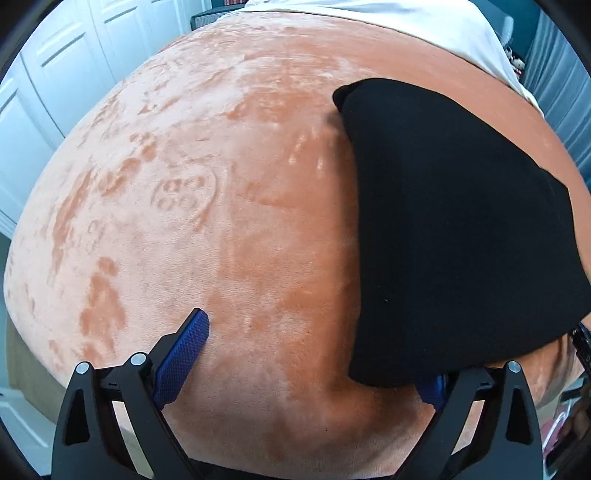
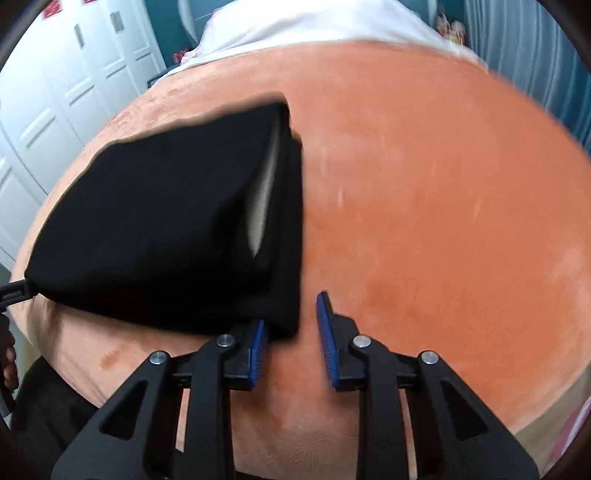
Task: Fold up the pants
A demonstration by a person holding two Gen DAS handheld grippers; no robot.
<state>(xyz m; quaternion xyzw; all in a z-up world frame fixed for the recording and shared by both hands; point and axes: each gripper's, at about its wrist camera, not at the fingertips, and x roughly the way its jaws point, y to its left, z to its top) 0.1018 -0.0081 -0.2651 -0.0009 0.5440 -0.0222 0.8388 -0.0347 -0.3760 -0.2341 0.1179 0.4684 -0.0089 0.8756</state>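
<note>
The black pants lie folded into a thick rectangle on the orange plush blanket. In the left wrist view they fill the right side, and their near corner covers the tip of my right finger. My left gripper is open, its left blue pad over bare blanket. In the right wrist view the folded pants lie at left, layered edges facing right. My right gripper is open, with the pants' near right corner just beyond its left pad. It holds nothing.
The blanket covers a bed with a white sheet at the far end. White panelled closet doors stand at left. Blue-grey curtains hang at right. The other gripper's edge shows at far left.
</note>
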